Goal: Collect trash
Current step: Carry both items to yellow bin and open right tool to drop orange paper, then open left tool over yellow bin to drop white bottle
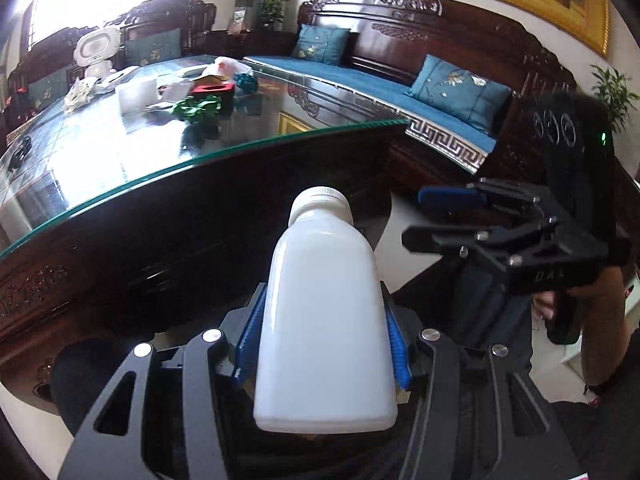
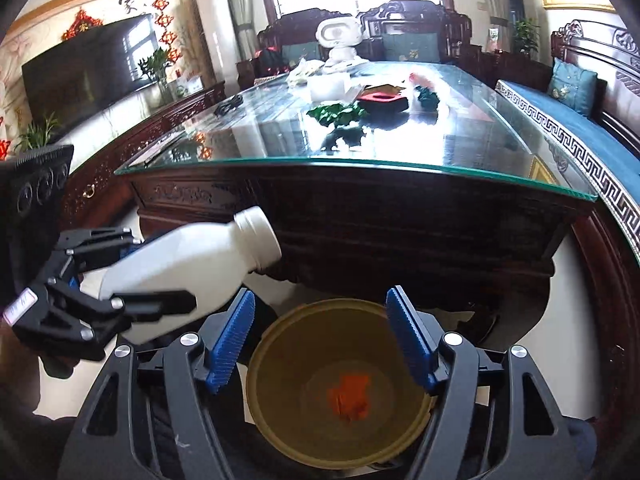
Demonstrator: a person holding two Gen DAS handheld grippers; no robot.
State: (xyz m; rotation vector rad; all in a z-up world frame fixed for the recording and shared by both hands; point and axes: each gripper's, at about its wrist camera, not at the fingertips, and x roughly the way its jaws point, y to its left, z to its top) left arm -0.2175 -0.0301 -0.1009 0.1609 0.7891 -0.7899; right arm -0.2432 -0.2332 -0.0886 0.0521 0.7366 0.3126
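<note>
Bottle in left tongs (right tongs empty, above bin)

Glass-topped carved table; blue-cushioned bench; television; white robot toy.

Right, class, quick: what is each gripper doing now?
Left gripper: closed on the white bottle.
Right gripper: open, holding nothing, above the bin.
</note>
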